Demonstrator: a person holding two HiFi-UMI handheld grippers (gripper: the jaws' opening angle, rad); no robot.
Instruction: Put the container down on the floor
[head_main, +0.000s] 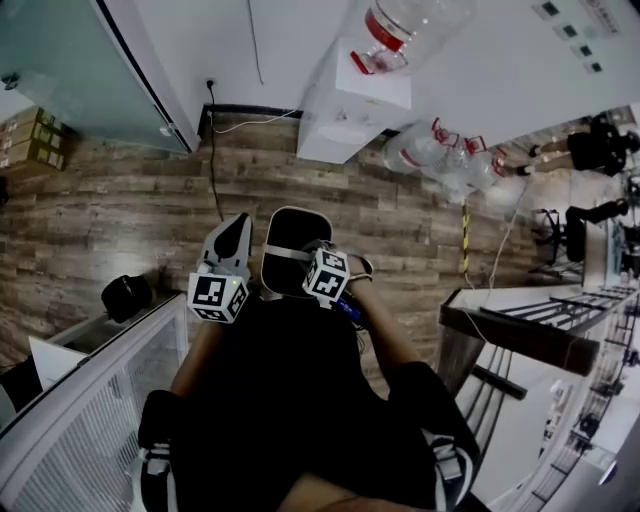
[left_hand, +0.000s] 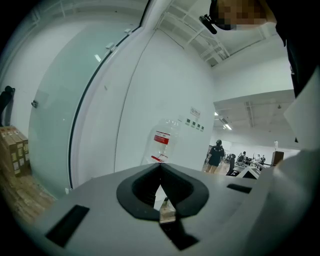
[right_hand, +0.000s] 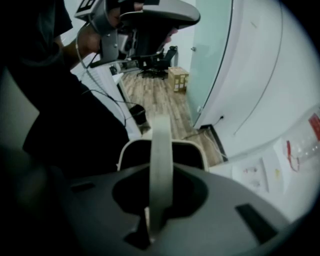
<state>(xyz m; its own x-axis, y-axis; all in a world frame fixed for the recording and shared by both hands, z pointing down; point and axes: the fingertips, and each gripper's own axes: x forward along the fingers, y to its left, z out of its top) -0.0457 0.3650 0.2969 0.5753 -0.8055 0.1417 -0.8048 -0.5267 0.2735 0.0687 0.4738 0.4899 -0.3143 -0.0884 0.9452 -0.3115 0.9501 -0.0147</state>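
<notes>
The right gripper (right_hand: 161, 172) has its jaws drawn close on the pale handle (right_hand: 161, 145) of the container (right_hand: 131, 150), clamped on the strap from either side; the handle is a flat, off-white band that rises in a narrow arch from the container's rim and passes straight up between the jaws. Just below them the container shows a pale, rounded-square rim around a dark, almost black inside; whether anything lies in it cannot be made out.

In the head view the same container (head_main: 295, 250) appears as a dark tub with a light rim, hanging from the right gripper (head_main: 318, 258), which points steeply down; it hangs in front of the person's dark-clothed body, over the wood-plank floor (head_main: 120, 220).

The left gripper (left_hand: 161, 169) has its jaws together, tips meeting, with nothing between them; it is held roughly level and looks toward a white wall and an upturned water bottle (left_hand: 161, 142). In the head view the left gripper (head_main: 236, 232) sits just beside the container's left edge; whether it touches the rim cannot be told.

Farther out a white water dispenser (head_main: 350, 110) stands against the wall.
</notes>
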